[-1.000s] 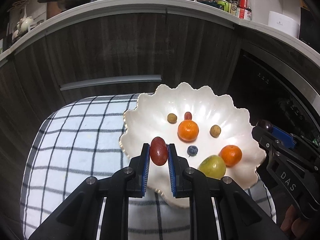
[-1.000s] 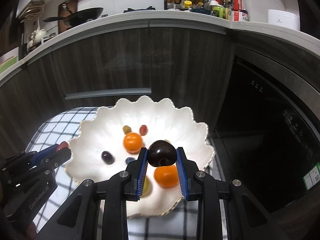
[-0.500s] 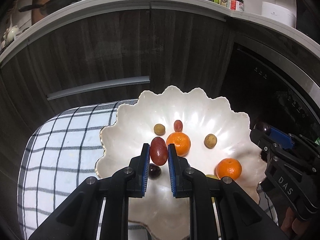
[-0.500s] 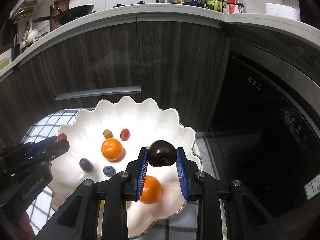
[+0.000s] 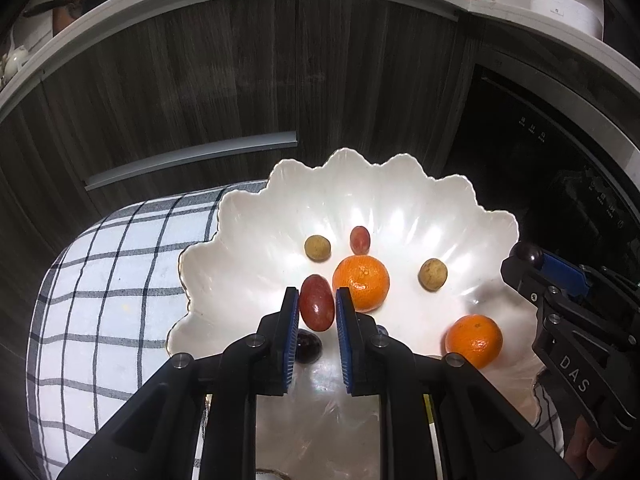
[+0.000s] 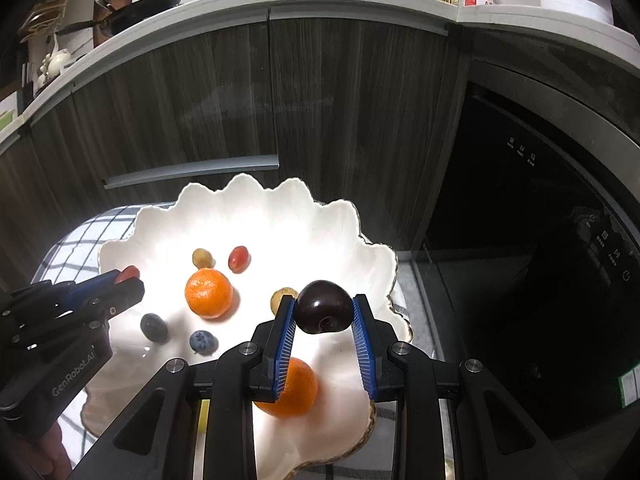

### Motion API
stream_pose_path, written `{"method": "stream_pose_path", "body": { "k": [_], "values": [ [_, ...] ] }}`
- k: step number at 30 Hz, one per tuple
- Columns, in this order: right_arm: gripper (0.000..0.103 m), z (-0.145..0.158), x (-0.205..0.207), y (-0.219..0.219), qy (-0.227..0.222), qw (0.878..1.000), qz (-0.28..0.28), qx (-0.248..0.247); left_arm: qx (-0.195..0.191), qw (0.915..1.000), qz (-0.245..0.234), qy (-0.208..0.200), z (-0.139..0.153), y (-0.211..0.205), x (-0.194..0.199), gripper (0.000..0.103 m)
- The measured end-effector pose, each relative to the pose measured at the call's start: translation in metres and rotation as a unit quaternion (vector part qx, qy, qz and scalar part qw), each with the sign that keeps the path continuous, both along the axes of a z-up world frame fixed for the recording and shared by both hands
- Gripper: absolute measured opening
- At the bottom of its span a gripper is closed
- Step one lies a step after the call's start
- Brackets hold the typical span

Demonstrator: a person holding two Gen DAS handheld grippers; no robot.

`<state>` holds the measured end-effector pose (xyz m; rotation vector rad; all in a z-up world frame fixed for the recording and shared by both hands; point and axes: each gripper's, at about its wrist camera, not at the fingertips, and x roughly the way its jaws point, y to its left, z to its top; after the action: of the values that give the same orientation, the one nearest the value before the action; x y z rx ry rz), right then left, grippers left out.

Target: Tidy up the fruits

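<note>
Left tongs (image 5: 317,307): jaws just easing apart, oval red grape (image 5: 317,307) between them, over white wavy-edged bowl (image 5: 256,216) | right tongs (image 6: 323,313): pinching round dark cherry (image 6: 323,307) above bowl | tip: go low, let go softly, miss big orange mandarin (image 5: 361,283).

Both views dim at the borders with strong fisheye bending of the cabinets (image 5: 248,80) and black corner vignetting; overhead light blows out the white bowl (image 6: 280,224) with glare streaks on its ribs (image 5: 400,216), fruit casts short soft shadows, focus sharp at centre, softer at edges.
</note>
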<state>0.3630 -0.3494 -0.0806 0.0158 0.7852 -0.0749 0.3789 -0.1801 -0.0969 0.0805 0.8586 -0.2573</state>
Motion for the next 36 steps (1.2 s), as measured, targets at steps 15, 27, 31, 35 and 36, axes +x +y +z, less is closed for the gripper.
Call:
{"method": "stream_pose_path", "body": {
  "k": [15, 27, 31, 35, 36],
  "values": [
    [0.070, 0.012, -0.011, -0.003, -0.015, 1.000, -0.014, 0.005, 0.012, 0.9990, 0.028, -0.031, 0.020, 0.011, -0.014, 0.075],
    [0.078, 0.032, -0.038, 0.007, -0.031, 0.999, -0.023, 0.002, 0.015, 0.9975, 0.035, -0.059, 0.052, 0.023, -0.041, 0.086],
    [0.078, 0.044, -0.053, 0.013, -0.041, 0.999, -0.026, -0.002, 0.016, 0.9964, 0.042, -0.072, 0.064, 0.032, -0.057, 0.087],
    [0.078, 0.054, -0.068, 0.020, -0.047, 0.998, -0.030, -0.005, 0.014, 0.9956, 0.049, -0.079, 0.075, 0.042, -0.074, 0.091],
    [0.078, 0.057, -0.072, 0.021, -0.048, 0.998, -0.032, -0.005, 0.013, 0.9954, 0.051, -0.081, 0.077, 0.045, -0.079, 0.092]
  ]
}}
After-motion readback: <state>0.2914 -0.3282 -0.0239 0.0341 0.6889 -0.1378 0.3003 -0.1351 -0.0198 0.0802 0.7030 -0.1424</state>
